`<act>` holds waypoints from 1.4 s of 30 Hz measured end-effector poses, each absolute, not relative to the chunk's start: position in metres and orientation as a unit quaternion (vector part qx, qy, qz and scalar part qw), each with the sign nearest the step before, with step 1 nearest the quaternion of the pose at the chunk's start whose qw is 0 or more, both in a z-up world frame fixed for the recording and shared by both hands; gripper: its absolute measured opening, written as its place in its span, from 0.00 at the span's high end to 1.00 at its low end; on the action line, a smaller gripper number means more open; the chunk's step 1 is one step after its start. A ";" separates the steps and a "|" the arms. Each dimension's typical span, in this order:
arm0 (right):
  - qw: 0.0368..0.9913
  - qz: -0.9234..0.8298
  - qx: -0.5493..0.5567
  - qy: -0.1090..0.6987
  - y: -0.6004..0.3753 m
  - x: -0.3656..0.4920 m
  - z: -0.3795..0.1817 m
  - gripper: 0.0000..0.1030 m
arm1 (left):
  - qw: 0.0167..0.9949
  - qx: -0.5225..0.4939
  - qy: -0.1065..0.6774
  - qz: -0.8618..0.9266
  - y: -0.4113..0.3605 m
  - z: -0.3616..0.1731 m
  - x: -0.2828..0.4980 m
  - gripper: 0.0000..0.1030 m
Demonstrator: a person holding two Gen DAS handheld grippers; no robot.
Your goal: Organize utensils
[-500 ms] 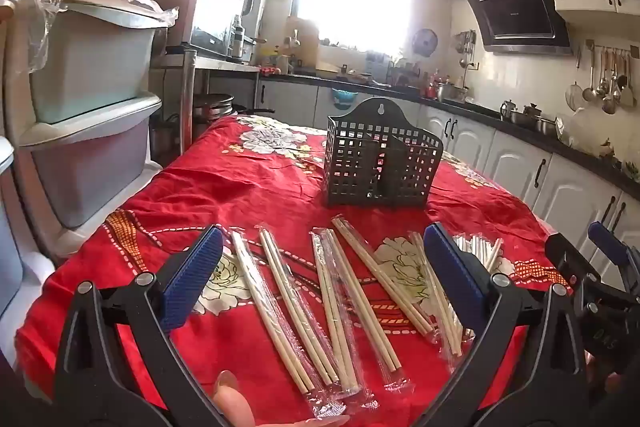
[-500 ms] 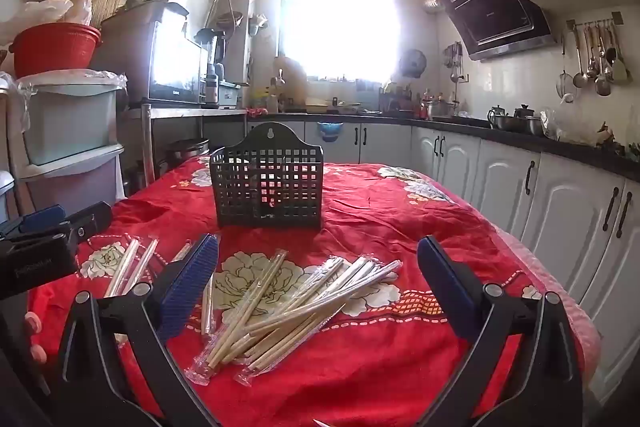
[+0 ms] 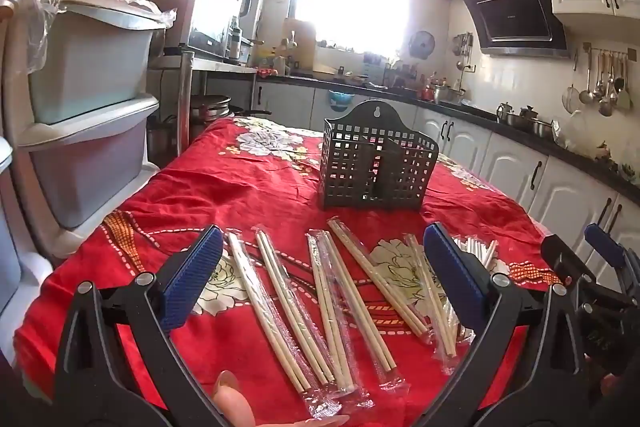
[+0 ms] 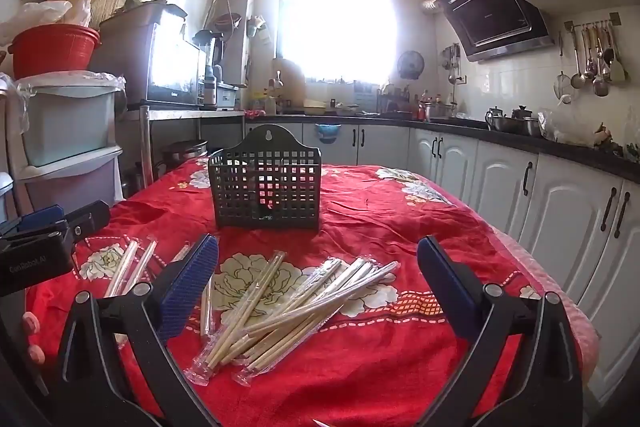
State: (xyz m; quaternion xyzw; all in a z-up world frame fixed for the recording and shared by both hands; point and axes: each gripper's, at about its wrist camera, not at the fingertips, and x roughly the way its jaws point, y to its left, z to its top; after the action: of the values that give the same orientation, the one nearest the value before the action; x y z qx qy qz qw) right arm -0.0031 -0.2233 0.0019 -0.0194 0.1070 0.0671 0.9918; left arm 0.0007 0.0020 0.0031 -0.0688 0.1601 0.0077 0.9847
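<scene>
Red floral tablecloth [image 3: 248, 187] covering the table. Dark perforated utensil basket [image 3: 376, 167], upright at twelve o'clock of centre. Left gripper [image 3: 320, 283] and right gripper [image 4: 316, 283], both with jaws spread wide, holding nothing. Wrapped chopsticks [image 3: 292, 299] lie scattered at six o'clock of the basket, outside it.

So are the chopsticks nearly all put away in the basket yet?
Not yet, nothing looks done. The dark grey plastic lattice basket looks empty. All the wrapped pale wooden chopsticks still lie on the red flowered tablecloth: spread-out pairs on one side, a heap on the other. Nothing is in hand: the left hand-held gripper and the right hand-held gripper are both open and empty. Every pair is left to move.
</scene>
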 end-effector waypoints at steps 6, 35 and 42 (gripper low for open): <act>0.992 0.067 -0.019 0.105 -0.224 -0.003 0.002 0.06 | 0.985 -0.068 0.159 0.007 0.001 0.004 -0.001 0.10; 0.992 0.067 -0.022 0.102 -0.222 -0.005 0.003 0.06 | 0.985 -0.068 0.160 0.005 0.000 0.006 -0.003 0.10; 0.992 0.066 -0.021 0.101 -0.220 -0.005 0.003 0.06 | 0.985 -0.067 0.160 0.005 0.000 0.006 -0.003 0.10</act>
State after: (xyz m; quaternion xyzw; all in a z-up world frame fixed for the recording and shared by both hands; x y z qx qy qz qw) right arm -0.0047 -0.2204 0.0027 -0.0209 0.1011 0.0663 0.9924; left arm -0.0035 -0.0001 0.0061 -0.0672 0.1602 0.0051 0.9848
